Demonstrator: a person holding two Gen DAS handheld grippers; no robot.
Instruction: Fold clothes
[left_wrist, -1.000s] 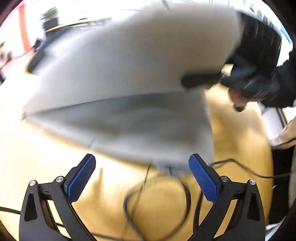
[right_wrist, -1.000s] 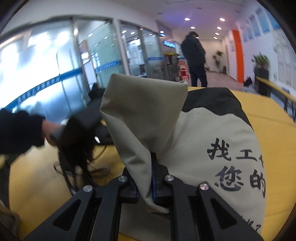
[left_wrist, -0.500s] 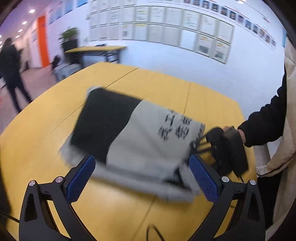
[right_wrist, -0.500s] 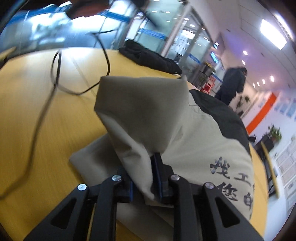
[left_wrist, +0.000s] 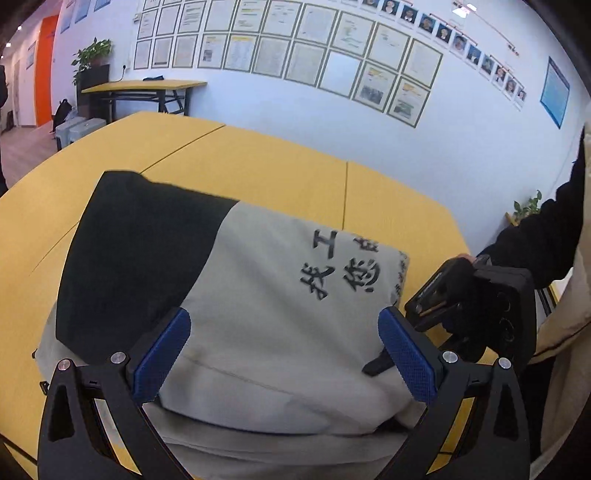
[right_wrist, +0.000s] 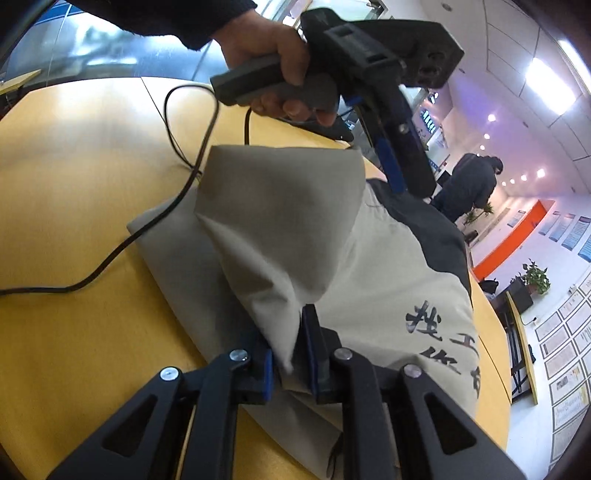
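Beige-and-black garment lay folded on the yellow table, with black Chinese characters printed on the beige part and the black panel toward the far-left side in the left wrist view. Its near edge reached the table edge closest to the left camera.

Left gripper: jaws spread wide, blue pads either side of the folded stack, nothing between them. In the right wrist view it hung above the cloth's far side, held in a bare hand with a dark sleeve; could not tell if the pad tips touched the fabric.

Right gripper: jaws pressed nearly together, pinching a beige fold of the garment. That fold stood up from the stack as a peaked flap, lifted off the layers below. In the left wrist view this gripper sat at the garment's right edge, by the table's right side, arm in a black sleeve.

Black cable ran across the tabletop from the left edge of the right wrist view, over the beige corner, then looped up toward the left gripper's handle.

Background: framed papers in a grid on the white wall, a second yellow table with a potted plant beside it, and a person in dark clothes standing down the corridor.
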